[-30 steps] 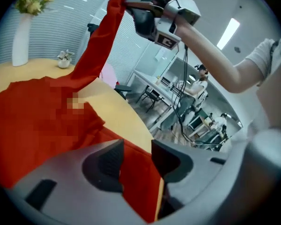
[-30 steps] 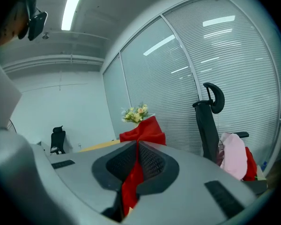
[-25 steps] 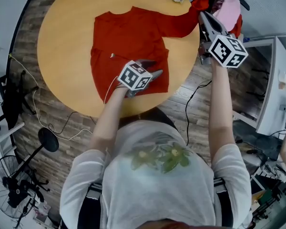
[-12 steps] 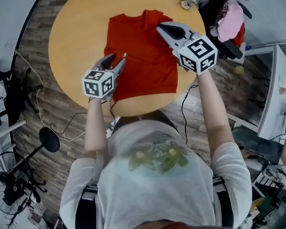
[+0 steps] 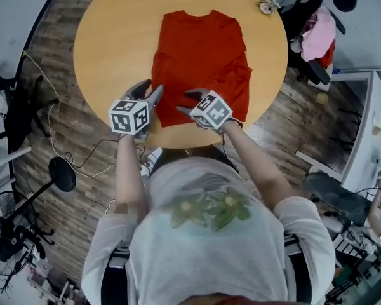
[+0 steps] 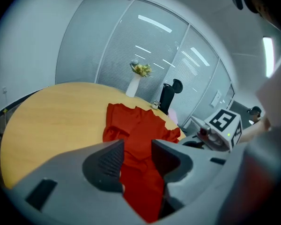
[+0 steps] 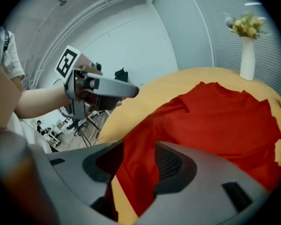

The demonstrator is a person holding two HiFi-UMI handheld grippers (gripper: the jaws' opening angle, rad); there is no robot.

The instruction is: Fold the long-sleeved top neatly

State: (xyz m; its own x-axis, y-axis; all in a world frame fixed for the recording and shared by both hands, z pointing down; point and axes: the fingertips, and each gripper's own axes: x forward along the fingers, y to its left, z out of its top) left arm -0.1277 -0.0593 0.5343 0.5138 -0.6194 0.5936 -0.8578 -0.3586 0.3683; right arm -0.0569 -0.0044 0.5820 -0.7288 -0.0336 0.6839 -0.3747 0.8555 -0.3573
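- The person reaches both bare arms forward over the near edge of the round tabletop (image 5: 114, 37).
- The left claw (image 5: 151, 89) points down and away, just by the near left corner of the red top (image 5: 203, 56).
- The right claw (image 5: 184, 101) sits close beside it at the top's near edge, tipped a bit to the left.
- The left claw's jaws stand apart. Red cloth shows in the gap, but the pads do not press on it.
- The right claw's jaws have just been opening and now stand wide. The top's edge shows between them, and nothing is pinched.
- The top lies flat in the middle of the tabletop, with its neck at the far side. Its sides are folded in, and the right side looks wrinkly.
- The cloth is soft and bright red. The tabletop is smooth, yellow wood. The claws are gray, with dark bumpy pads.
- Each claw has a cube with black and white squares.
- Only the head view shows the whole round tabletop, the brown plank floor (image 5: 57, 138) and the person's white shirt (image 5: 209, 246).
- The left gripper view shows the left claw (image 6: 138, 146), the top (image 6: 136, 125), a tall white vase (image 6: 132, 86) with yellow flowers at the far edge, and the right claw's cube (image 6: 223, 122).
- The right gripper view shows the right claw (image 7: 139, 149), the top (image 7: 225, 116), the vase (image 7: 247, 55) and a hand (image 7: 79, 86) holding the left claw.
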